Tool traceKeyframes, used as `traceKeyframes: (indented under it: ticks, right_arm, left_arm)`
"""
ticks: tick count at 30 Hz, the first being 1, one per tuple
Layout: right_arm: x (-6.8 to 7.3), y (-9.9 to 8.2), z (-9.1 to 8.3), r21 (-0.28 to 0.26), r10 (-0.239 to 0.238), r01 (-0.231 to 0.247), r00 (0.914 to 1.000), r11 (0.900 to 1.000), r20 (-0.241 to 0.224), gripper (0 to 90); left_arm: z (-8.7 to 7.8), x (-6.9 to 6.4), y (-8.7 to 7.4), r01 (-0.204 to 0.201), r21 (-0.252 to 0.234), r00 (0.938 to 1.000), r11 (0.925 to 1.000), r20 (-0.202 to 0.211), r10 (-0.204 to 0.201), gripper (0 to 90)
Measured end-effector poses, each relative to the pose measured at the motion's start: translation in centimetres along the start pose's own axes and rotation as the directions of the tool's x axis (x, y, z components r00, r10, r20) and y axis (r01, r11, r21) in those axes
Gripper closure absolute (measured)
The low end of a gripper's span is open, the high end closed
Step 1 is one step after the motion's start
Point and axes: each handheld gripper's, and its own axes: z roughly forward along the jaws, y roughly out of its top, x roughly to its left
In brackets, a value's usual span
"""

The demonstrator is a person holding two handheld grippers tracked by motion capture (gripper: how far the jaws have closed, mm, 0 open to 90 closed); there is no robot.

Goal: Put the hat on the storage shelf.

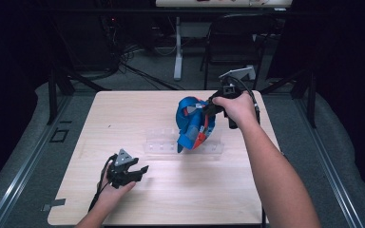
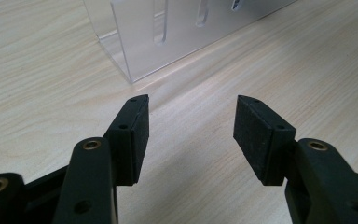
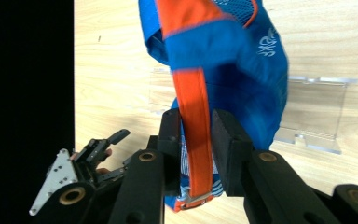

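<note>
Gripping orange strap of blue cap over clear acrylic stand — right gripper; left gripper released, resting on table.

From my high view I look forward and down across the whole pale wooden table. My gripper cameras sit close along their jaws; all three share the clear acrylic rack.

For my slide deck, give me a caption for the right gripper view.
Right gripper holds a blue cap by its orange strap above a clear stand.
</note>
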Motion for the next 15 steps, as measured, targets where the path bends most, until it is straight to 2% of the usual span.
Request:
traceKeyframes:
  ticks: [2,7,9,11,13,14,15]
  right_arm:
    - [-0.1,-0.1,-0.1,-0.014,0.014,-0.014,0.9999,0.9998,0.002,72.3]
    - [-0.4,-0.2,-0.2,-0.014,0.010,-0.010,0.9998,0.9998,0.019,67.6]
    - [-0.7,-0.4,-0.3,0.007,-0.004,0.004,0.9996,1.0000,0.028,65.5]
    - [-0.8,-0.5,-0.3,-0.011,0.000,0.001,0.9992,0.9999,0.041,63.5]
    - [-1.3,-0.7,-0.5,0.007,-0.028,0.027,0.9976,0.9996,0.063,63.3]
    - [-1.3,-0.9,-0.3,-0.015,-0.008,0.010,0.9978,0.9998,0.066,63.3]
    - [-1.6,-1.0,-0.4,-0.003,-0.017,0.017,0.9972,0.9999,0.073,62.9]
  left_arm:
    - [0.0,0.0,0.0,-0.003,-0.001,1.0000,1.0000,-0.001,0.003,46.0]
    - [0.0,0.0,0.0,-0.002,0.000,1.0000,1.0000,-0.004,0.002,46.0]
    - [0.0,0.0,0.0,-0.003,0.000,1.0000,1.0000,-0.004,0.003,46.0]
    - [0.0,0.0,0.0,-0.001,0.000,1.0000,1.0000,-0.005,0.001,46.0]
    - [-0.1,0.0,0.0,-0.003,-0.001,1.0000,1.0000,-0.007,0.003,46.0]
    - [0.0,0.0,0.0,-0.002,-0.006,1.0000,1.0000,-0.010,0.002,46.0]
    - [0.0,0.0,0.0,0.000,-0.006,1.0000,1.0000,-0.010,0.000,46.0]
